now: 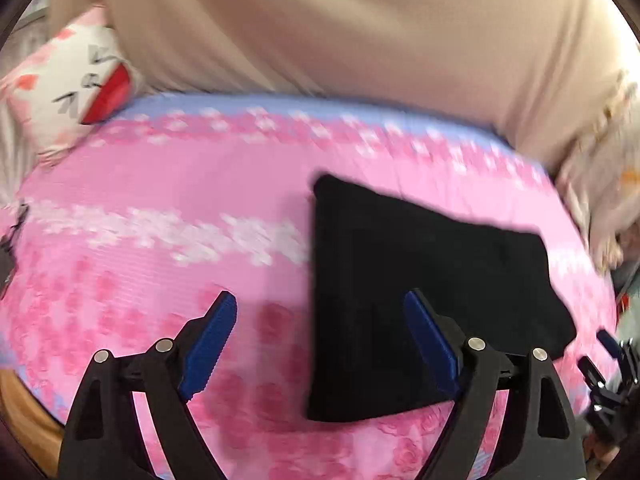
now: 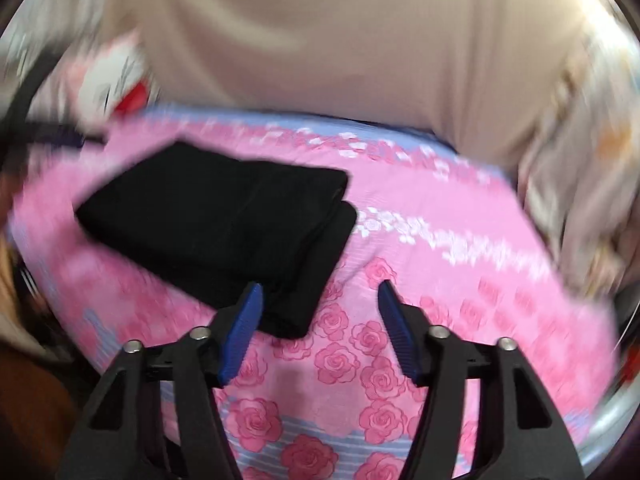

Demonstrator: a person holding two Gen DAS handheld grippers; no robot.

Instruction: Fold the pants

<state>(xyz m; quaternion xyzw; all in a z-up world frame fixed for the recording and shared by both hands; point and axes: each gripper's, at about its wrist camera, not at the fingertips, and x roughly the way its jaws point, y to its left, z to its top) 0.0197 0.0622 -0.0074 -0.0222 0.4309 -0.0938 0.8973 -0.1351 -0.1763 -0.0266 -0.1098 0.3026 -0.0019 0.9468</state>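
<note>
The black pants (image 1: 420,280) lie folded into a compact rectangle on a pink rose-print sheet (image 1: 160,220). In the left wrist view my left gripper (image 1: 324,344) is open and empty, held above the folded pants' left edge. In the right wrist view the pants (image 2: 224,224) lie left of centre, layers stacked, and my right gripper (image 2: 320,328) is open and empty, just off their near right corner. The right gripper also shows at the right edge of the left wrist view (image 1: 600,360).
The person's beige top (image 1: 340,28) fills the far side behind the bed. A white and pink cat-face cushion (image 1: 76,80) lies at the far left. Light patterned fabric (image 1: 600,184) is bunched at the far right. Both views are motion-blurred.
</note>
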